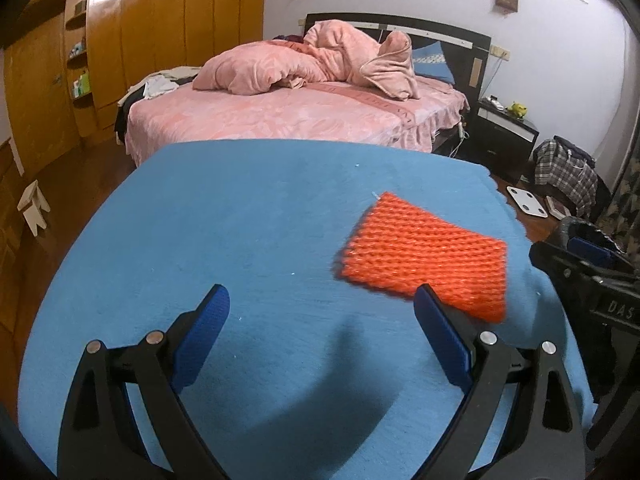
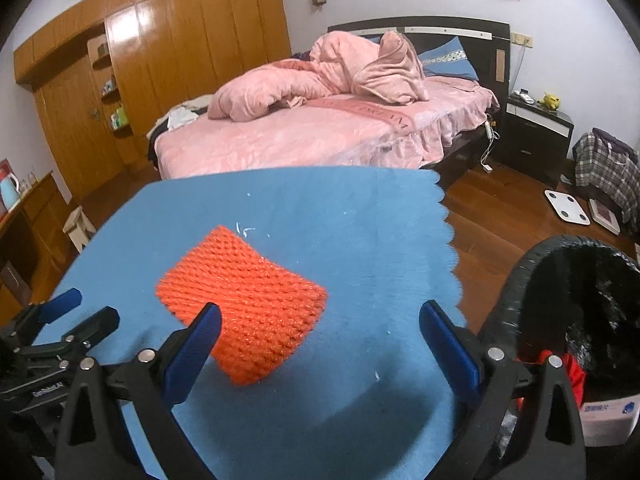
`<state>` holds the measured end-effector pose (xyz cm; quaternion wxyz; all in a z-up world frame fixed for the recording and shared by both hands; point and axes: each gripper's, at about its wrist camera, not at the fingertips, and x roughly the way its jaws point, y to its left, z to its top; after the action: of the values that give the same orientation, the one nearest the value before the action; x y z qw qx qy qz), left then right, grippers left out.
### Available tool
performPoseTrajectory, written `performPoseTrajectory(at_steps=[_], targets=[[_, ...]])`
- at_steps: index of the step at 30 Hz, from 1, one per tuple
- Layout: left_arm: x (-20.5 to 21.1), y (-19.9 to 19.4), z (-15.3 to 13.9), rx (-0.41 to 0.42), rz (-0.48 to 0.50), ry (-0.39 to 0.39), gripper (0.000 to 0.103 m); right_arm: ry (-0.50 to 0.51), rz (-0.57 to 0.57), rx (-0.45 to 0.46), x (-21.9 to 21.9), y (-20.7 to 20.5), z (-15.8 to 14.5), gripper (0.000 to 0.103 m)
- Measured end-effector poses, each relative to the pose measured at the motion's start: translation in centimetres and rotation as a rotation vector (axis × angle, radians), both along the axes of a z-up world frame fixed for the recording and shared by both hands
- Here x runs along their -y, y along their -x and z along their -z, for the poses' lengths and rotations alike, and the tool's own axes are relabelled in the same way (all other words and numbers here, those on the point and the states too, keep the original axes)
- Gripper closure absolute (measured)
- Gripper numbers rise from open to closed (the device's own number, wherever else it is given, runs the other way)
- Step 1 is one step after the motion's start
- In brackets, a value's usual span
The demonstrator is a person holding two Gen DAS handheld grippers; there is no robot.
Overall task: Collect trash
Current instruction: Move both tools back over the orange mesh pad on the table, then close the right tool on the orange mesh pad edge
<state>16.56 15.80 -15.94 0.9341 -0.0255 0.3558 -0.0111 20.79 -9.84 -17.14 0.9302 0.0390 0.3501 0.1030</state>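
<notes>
One orange foam net sleeve [image 2: 244, 304], flat on blue cloth [image 2: 320, 216] covering table, toward its right side. Right gripper [image 2: 320, 316] just near of it, fingers spread wide, holding nothing. Left gripper [image 1: 322, 300] near and left, likewise wide apart and empty-handed. Black-lined trash bin [image 2: 576, 312] right of table. Pink bed [image 1: 280, 112] and wooden wardrobe [image 1: 160, 20] far behind.

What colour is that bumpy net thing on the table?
The foam mesh sleeve is bright orange, clearest in the right wrist view.
</notes>
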Motion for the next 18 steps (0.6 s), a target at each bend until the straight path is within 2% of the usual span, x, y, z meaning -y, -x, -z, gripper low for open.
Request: performPoseTrajectory(at_steps=[9, 18], targets=[[-0.9, -1.7, 1.4, -0.034, -0.023, 0.006, 0.012, 0.027, -0.023, -0.060, -1.7, -1.9, 2.3, 0.006], [-1.6, -2.3, 2.2, -0.059, -0.035, 0.029, 0.012, 0.044, -0.056, -0.105, -2.9, -2.9, 3.4, 0.008]])
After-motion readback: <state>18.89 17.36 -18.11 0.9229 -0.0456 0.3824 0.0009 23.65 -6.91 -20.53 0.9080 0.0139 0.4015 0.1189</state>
